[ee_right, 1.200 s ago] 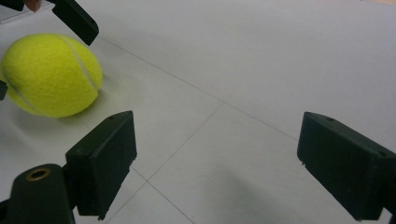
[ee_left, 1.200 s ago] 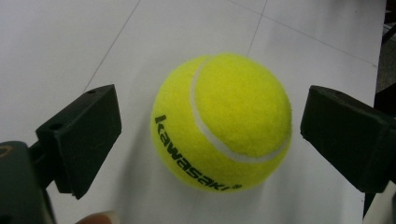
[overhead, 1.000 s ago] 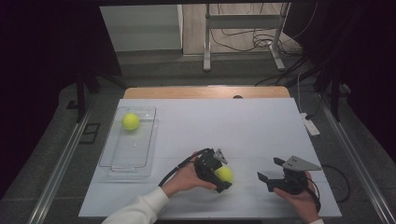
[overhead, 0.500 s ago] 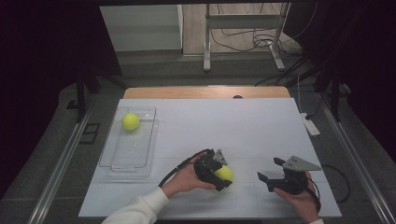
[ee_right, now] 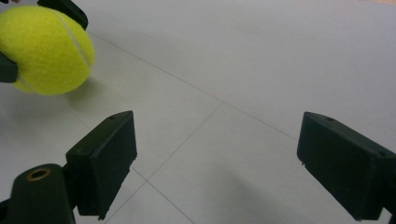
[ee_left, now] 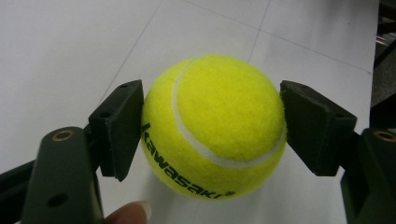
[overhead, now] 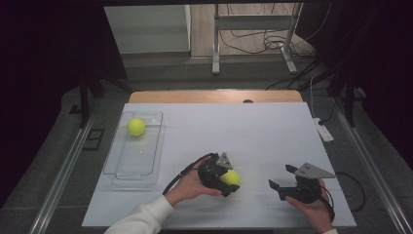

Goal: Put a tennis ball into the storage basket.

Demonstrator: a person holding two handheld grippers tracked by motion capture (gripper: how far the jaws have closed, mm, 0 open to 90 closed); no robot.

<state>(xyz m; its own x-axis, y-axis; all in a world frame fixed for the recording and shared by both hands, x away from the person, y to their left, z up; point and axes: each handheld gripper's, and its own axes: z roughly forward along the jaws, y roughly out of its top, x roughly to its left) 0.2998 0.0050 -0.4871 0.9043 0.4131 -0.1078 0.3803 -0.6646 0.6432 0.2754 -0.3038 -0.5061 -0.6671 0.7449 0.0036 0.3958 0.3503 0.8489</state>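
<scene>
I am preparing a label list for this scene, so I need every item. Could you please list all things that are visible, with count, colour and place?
tennis ball: 1, yellow, on the table near its front edge, between the jaws of the left gripper
second tennis ball: 1, yellow, inside the tray, at its far end
tray: 1, clear plastic, on the left part of the table
table: 1, white top with a wooden strip at the far edge
power strip: 1, white, at the right edge of the table
metal stand: 1, grey, on the floor behind the table
left gripper: 1, black, shut on the tennis ball, held in the left hand
right gripper: 1, black, jaws open, nothing between them, near the front right of the table
</scene>
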